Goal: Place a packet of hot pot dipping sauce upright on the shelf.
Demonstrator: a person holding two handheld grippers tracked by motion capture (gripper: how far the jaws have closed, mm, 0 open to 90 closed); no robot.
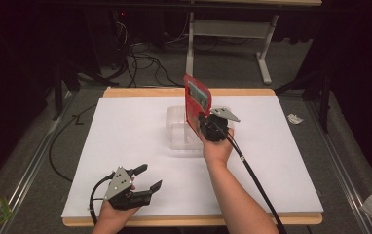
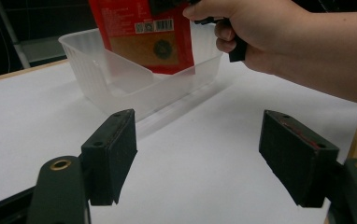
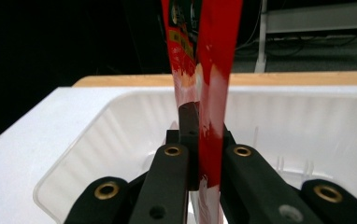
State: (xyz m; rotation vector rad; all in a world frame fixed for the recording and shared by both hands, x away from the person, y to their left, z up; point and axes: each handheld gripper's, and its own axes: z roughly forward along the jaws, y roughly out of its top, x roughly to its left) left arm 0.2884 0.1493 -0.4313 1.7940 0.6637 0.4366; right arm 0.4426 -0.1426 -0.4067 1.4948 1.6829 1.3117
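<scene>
R gripper [image 1: 205, 123] is clamped on a red pouch [image 1: 196, 105], held upright w/ its lower end inside the clear plastic tub [image 1: 176, 127], which sits mid-table toward the far side on the white sheet [image 1: 125, 136]. L gripper [image 1: 146, 177] rests near the near-left edge of the sheet w/ jaws wide apart, nothing btwn them. Open white surface lies all round the tub: wide bare room to its left, right & near side, less on the far side before the wooden table edge [image 1: 145, 91].
</scene>
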